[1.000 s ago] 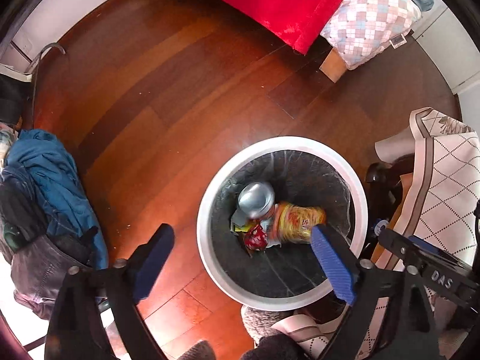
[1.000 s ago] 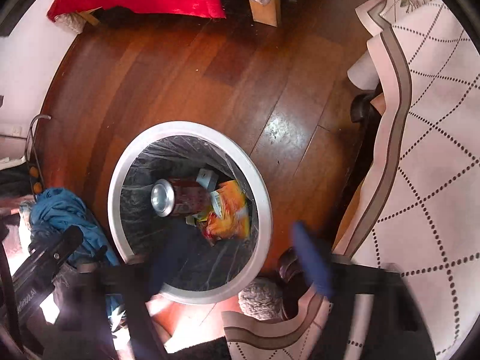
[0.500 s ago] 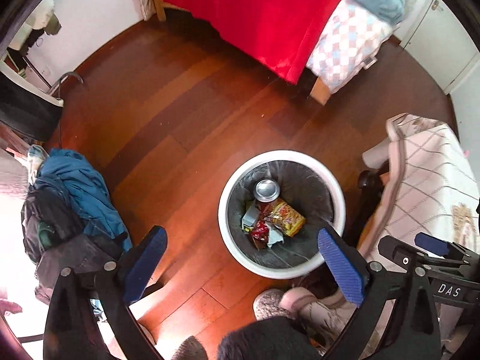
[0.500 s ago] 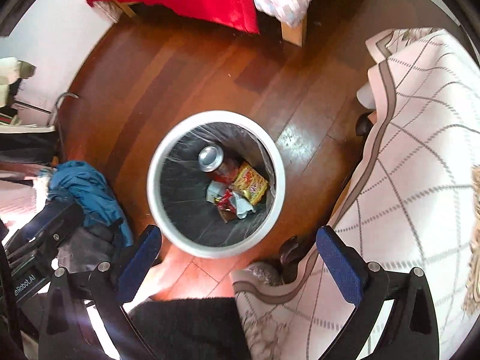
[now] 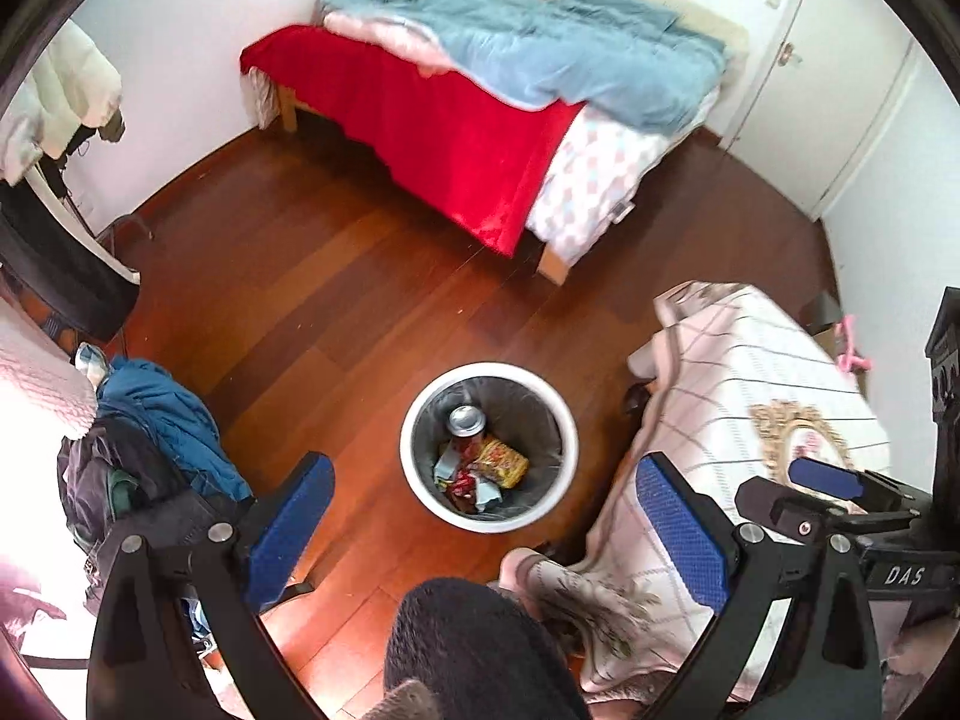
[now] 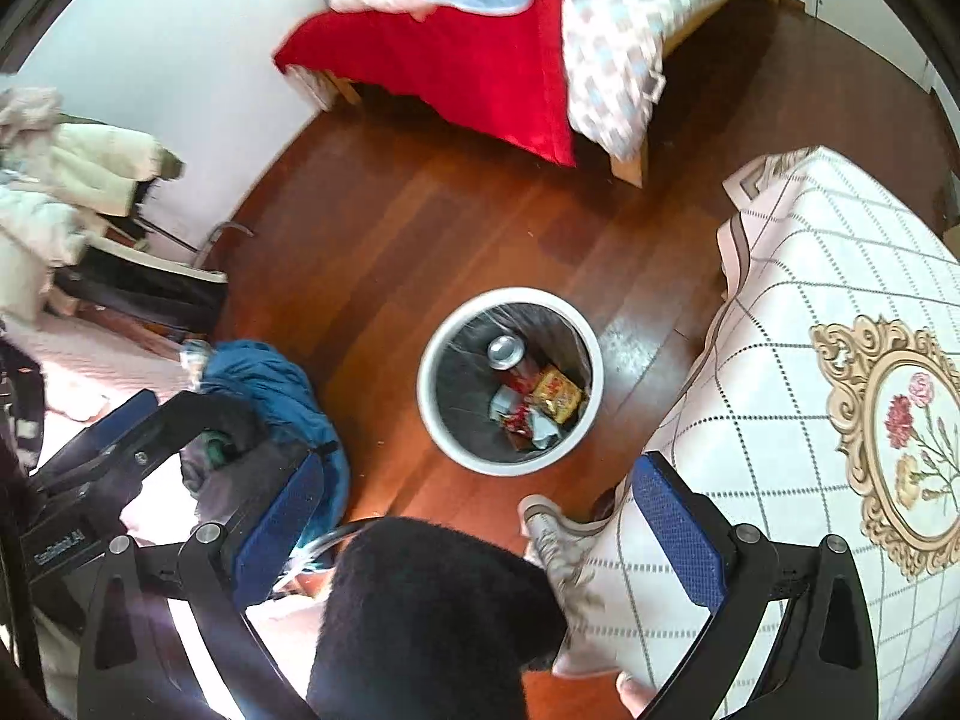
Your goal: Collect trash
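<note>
Left wrist view. The left tool [image 5: 480, 507] has its blue-padded jaws spread wide, nothing between them. Below it, on the reddish-brown wooden plank floor [image 5: 312, 294], stands the round white waste bin with a dark plastic liner [image 5: 414, 462]. Inside lie a silver-topped drink can [image 5: 467, 420], a yellow-orange crinkled snack wrapper [image 5: 503, 461] and small red and pale paper scraps [image 5: 465, 483]. All the trash in sight is inside the bin; the floor around it shows no loose litter that I can make out, though the fisheye edges are poor. A worktop under a white cloth with a brown grid pattern [image 5: 750, 372] stands to the right, and a bed with a red blanket and blue quilt [image 5: 468, 114] is at the far wall.

Right wrist view. The right tool [image 6: 474, 531] is likewise spread to full width and empty. The same bin sits centred below, well apart from both pads. A heap of blue and dark clothes [image 6: 264, 378] lies to the left of it.

Handling judgement. The can is light, stiff and smooth: pinch across its side wall, gently, as it dents. The wrapper is soft, slippery and springy: take a bunched fold, not a flat face. The scraps weigh almost nothing and need a full close.
</note>
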The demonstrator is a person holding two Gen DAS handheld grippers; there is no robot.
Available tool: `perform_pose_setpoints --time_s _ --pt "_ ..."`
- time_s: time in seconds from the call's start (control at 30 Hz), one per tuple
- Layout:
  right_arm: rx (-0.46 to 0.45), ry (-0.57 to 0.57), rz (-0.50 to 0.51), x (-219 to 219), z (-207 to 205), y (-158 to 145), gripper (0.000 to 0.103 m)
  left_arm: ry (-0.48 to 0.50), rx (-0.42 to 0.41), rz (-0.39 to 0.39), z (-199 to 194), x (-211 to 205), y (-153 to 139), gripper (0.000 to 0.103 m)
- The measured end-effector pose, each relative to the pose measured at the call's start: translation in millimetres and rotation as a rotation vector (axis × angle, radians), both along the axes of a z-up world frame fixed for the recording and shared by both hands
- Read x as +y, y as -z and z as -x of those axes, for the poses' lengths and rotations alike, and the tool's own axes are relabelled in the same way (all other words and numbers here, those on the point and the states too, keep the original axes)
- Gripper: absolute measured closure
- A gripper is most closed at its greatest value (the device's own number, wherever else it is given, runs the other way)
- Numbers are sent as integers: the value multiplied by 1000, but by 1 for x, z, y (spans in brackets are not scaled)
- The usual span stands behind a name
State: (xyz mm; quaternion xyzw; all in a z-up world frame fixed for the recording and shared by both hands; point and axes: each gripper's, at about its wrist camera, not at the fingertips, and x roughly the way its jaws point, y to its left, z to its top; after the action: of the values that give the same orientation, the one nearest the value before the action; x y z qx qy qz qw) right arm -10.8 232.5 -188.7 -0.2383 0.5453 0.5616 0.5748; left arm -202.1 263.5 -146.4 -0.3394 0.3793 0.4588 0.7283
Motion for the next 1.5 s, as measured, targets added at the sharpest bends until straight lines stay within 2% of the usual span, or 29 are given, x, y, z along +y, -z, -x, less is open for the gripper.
perform_pose_setpoints --time_s 0.37,0.57,0.73,1.5 --pt "42 -77 -141 -61 16 -109 0 27 -94 -29 18 -42 -63 0" --pt "56 -105 -180 -81 23 -142 0 34 -111 -53 28 -55 -85 0" --pt "78 -124 -183 -91 29 -153 0 51 -118 -56 30 -63 -93 0" --pt "63 -131 -130 -88 22 -148 0 83 -141 -7 19 -66 -87 0"
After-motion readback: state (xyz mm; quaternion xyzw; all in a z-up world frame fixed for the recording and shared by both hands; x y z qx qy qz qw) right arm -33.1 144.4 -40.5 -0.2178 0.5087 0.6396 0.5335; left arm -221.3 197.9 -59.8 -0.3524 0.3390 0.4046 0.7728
